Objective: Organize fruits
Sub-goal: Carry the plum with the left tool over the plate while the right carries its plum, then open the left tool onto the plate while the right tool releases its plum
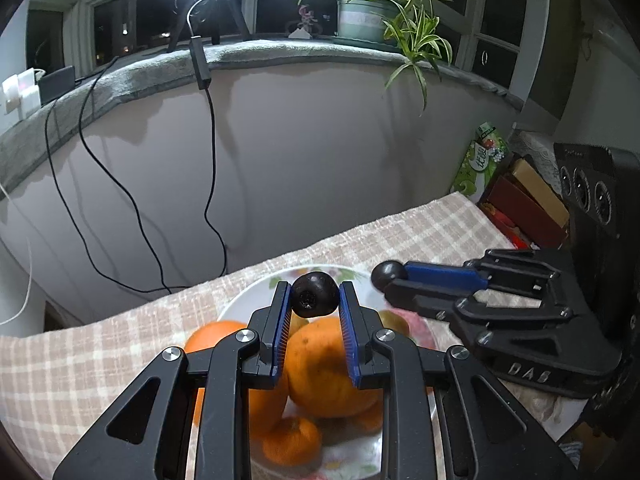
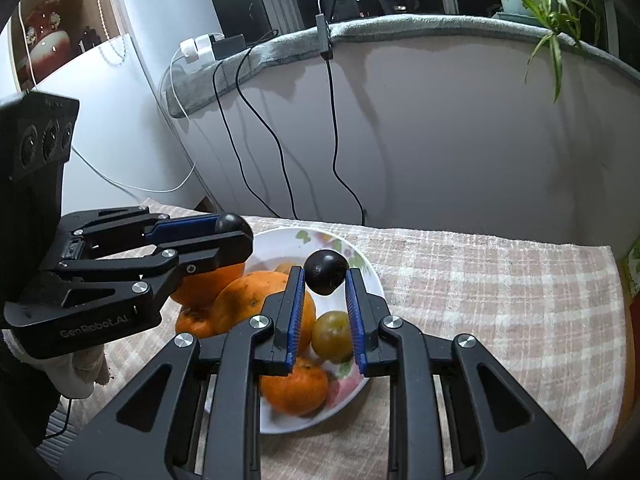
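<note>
A white flowered plate (image 1: 240, 300) (image 2: 280, 240) on the checked cloth holds several oranges (image 1: 328, 368) (image 2: 256, 304) and a greenish plum (image 2: 332, 334). My left gripper (image 1: 314, 300) hovers above the plate, shut on a dark plum (image 1: 314, 294). The right wrist view shows this left gripper (image 2: 236, 228) at the left with its plum (image 2: 230, 222). My right gripper (image 2: 326, 276) is shut on a second dark plum (image 2: 326, 270) over the plate. In the left wrist view the right gripper (image 1: 386, 280) comes in from the right with its plum (image 1: 388, 274).
The checked tablecloth (image 2: 480, 300) ends at a pale wall (image 1: 320, 160) with hanging black cables (image 1: 212, 160). Boxes (image 1: 528, 204) and a green packet (image 1: 480, 160) stand at the table's far right. A potted plant (image 1: 368, 16) sits on the sill above.
</note>
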`<move>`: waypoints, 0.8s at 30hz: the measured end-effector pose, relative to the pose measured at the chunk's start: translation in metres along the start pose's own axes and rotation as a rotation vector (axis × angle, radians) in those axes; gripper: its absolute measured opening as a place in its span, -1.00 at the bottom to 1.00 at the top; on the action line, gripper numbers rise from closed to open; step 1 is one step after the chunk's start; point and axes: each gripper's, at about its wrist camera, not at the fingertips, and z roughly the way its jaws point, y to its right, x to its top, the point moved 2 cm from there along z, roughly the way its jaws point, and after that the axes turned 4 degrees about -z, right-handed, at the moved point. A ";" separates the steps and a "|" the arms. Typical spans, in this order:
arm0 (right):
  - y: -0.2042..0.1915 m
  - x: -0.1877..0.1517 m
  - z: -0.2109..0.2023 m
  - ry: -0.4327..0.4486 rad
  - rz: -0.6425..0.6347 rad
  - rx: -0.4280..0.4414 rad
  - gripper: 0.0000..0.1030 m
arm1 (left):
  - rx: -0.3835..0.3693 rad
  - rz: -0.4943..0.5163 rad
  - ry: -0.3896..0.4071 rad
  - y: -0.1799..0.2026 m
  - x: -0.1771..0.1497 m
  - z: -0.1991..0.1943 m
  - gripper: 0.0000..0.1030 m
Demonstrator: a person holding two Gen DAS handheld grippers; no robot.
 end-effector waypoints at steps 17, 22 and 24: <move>0.004 -0.002 0.015 -0.022 0.020 0.019 -0.57 | 0.009 0.016 -0.013 0.001 0.002 0.008 -0.56; 0.001 -0.002 0.014 -0.021 0.009 0.014 -0.57 | 0.014 0.017 -0.010 -0.001 0.002 0.006 -0.56; 0.002 -0.002 0.014 -0.021 0.009 0.018 -0.57 | 0.016 0.016 -0.009 -0.001 0.002 0.005 -0.56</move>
